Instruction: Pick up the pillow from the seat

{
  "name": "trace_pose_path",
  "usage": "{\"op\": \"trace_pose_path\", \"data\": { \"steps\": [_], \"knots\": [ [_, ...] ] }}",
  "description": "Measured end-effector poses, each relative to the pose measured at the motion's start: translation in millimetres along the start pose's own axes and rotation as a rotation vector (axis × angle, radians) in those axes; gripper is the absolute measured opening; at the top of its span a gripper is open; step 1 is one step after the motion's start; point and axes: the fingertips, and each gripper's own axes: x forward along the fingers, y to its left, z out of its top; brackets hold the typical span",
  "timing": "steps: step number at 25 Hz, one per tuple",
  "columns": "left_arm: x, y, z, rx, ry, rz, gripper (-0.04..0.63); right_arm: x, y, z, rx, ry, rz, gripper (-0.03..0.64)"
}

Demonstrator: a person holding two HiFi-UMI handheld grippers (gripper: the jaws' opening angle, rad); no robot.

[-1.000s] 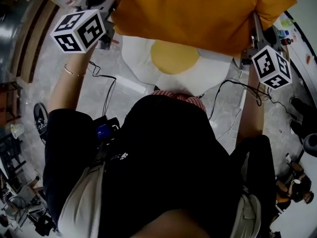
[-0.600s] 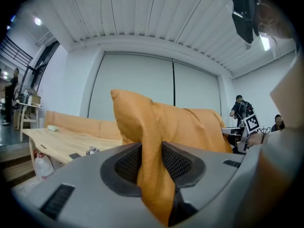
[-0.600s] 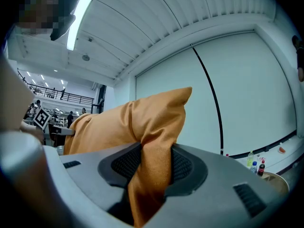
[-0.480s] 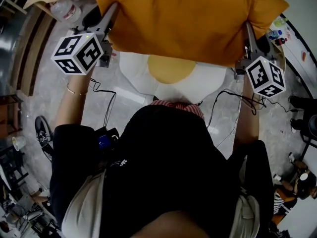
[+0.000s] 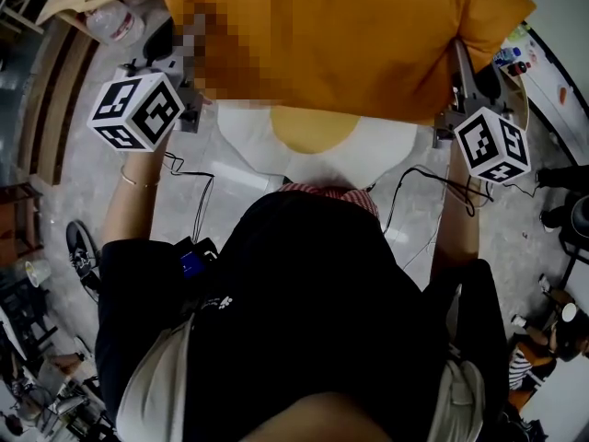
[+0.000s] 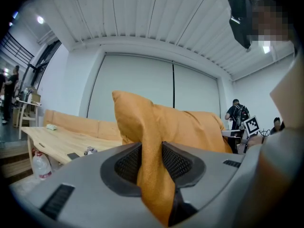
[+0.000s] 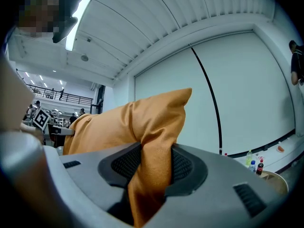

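Above the seat, the pillow hangs lifted clear, left gripper and right gripper each clamped on a corner; pickup looks done

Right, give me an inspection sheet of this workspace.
Surface: white seat cushion with a yellow centre, below the pillow.
Job's things: orange pillow, held up by two corners.
Clutter: plastic bottle, small bottles, a shoe on the floor.
Grippers: left hand-held gripper and right hand-held gripper each clamp a pillow corner.
Cables: black cables trail across the floor.
Surroundings: wooden table, people in the distance.
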Motion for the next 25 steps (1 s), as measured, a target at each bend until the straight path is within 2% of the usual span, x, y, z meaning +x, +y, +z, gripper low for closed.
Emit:
{"op": "trace_pose_path", "data": {
  "steps": [5,25],
  "knots": [
    [-3.0,-2.6,-2.6,-0.009,-0.008,-0.008,0.135,-5.7,1.4,6.4,-0.028,-0.038,0.018,0.169],
    [-1.4,-9.8,-4.8,-0.03,-0.017,-0.037,0.135,-17.1,-3.9,-0.7,-0.01,-0.03,-0.001,0.169]
  ]
}}
